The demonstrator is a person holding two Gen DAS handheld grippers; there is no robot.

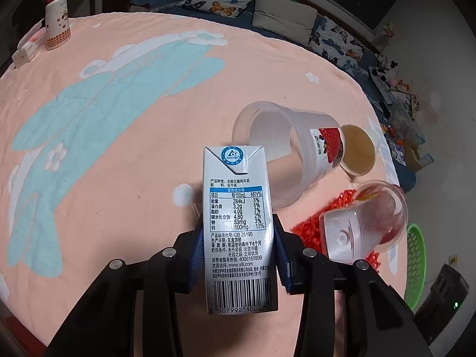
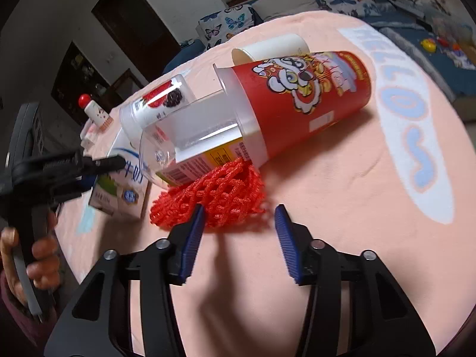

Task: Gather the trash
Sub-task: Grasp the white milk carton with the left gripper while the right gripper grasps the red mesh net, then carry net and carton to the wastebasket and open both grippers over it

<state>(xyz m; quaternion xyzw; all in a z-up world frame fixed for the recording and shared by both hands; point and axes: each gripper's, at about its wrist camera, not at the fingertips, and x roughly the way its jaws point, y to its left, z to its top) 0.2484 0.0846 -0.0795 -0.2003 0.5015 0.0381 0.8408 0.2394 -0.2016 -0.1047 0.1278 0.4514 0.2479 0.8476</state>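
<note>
Milk carton [image 1: 238, 229]: upright on the pink tablecloth [image 1: 125, 148], clamped between the blue pads of the left gripper [image 1: 239, 255].

Right gripper [image 2: 239, 232]: jaws apart, nothing between them; red foam net [image 2: 214, 196] just beyond at 12 o'clock.

Red printed cup [image 2: 300, 101]: on its side, at 1 o'clock from the net.

Clear strawberry cup [image 1: 300, 148]: on its side, at 2 o'clock from the carton.

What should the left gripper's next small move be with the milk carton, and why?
Probably lift it straight up off the table. The left gripper has its blue pads against both sides of the white and blue milk carton, which looks still down on the peach tablecloth. The green plastic basket sits beyond the table edge, so it must clear the tipped cups first.
</note>
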